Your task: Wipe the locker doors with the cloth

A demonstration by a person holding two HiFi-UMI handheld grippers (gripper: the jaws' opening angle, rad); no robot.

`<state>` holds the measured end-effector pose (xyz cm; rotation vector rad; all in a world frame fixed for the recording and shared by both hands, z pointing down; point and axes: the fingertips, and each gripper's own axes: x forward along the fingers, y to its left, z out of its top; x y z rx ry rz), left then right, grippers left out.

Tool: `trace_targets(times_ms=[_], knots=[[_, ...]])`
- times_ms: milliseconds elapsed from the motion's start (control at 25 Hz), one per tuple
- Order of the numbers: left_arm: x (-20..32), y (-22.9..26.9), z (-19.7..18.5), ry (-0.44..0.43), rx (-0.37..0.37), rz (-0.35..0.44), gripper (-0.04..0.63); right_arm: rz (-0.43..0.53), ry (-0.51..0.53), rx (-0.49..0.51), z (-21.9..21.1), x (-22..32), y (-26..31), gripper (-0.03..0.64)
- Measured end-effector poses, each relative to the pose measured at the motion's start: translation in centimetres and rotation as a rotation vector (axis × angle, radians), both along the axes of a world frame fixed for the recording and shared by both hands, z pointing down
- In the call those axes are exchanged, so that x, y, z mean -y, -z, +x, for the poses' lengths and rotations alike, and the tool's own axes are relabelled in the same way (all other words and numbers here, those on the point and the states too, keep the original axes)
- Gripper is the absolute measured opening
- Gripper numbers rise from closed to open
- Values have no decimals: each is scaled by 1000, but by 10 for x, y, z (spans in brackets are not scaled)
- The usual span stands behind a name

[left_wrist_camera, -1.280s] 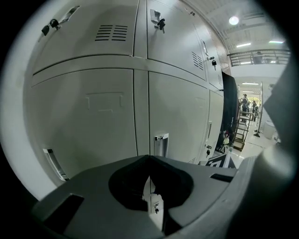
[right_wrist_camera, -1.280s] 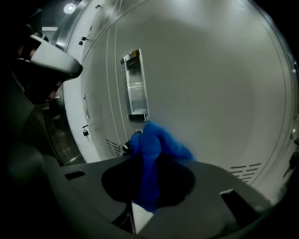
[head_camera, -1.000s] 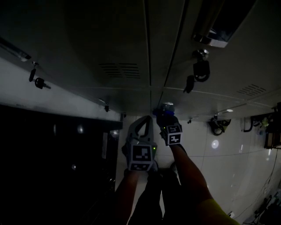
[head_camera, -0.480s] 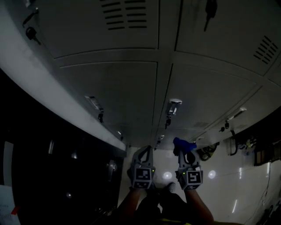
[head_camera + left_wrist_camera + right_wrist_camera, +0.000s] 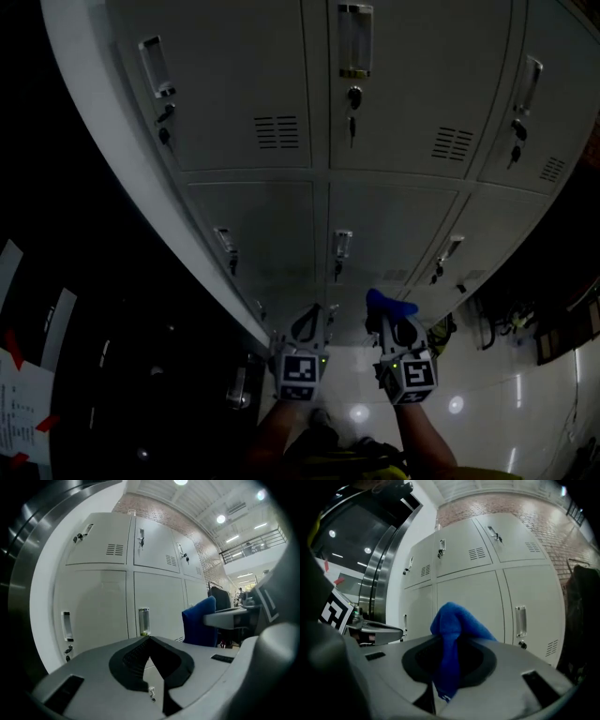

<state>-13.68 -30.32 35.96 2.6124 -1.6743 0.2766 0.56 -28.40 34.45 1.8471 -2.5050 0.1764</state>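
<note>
Grey locker doors (image 5: 253,234) fill the head view in two rows, each with a handle (image 5: 342,244) and a key lock. My right gripper (image 5: 394,319) is shut on a blue cloth (image 5: 389,302), which sticks out past its tips; close up, the cloth (image 5: 454,620) bunches between the jaws of the right gripper (image 5: 447,641), short of the doors (image 5: 468,597). My left gripper (image 5: 306,317) is beside it, shut with nothing in it; its tips (image 5: 149,639) meet in front of a lower door (image 5: 101,606). Neither gripper touches the lockers.
A dark steel column (image 5: 94,356) stands left of the lockers, with papers (image 5: 19,412) taped beyond it. Glossy floor tiles (image 5: 506,394) lie at the lower right, and dark items (image 5: 511,314) sit by the lockers' right end. Keys (image 5: 352,98) hang in the upper locks.
The head view has swung up and back, so the upper row of lockers now shows. Both grippers stay low side by side, and the right still holds the cloth.
</note>
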Motion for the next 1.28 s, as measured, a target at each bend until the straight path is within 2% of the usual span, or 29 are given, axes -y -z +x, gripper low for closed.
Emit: trace_targets(times_ms=[160, 280, 480, 560, 640, 760, 840, 960, 1040, 1160, 1280], knots=[[-46, 12, 11, 17, 19, 14, 5, 21, 18, -9, 20, -42, 12, 72], [-91, 22, 30, 19, 17, 26, 5, 53, 8, 5, 51, -88, 26, 72], [-203, 52, 99, 5, -25, 67, 5, 97, 5, 39, 126, -214, 53, 71], [-258, 60, 132, -31, -22, 90, 5, 104, 4, 42, 155, -272, 66, 71], [-304, 57, 155, -63, -33, 76, 5, 106, -17, 45, 182, -319, 68, 71], [-352, 60, 157, -44, -126, 39, 5, 86, -27, 70, 207, -366, 64, 71], [-378, 73, 153, -17, -142, 58, 5, 98, -16, 68, 215, -389, 71, 71], [-405, 85, 152, -2, -125, 85, 5, 113, -20, 66, 220, -417, 76, 69], [-417, 86, 154, 8, -86, 114, 5, 108, -32, 61, 223, -432, 74, 69], [-431, 90, 157, -7, -59, 151, 5, 112, -59, 48, 227, -448, 76, 69], [-444, 93, 147, -19, -55, 135, 5, 132, -77, 38, 219, -456, 85, 69]])
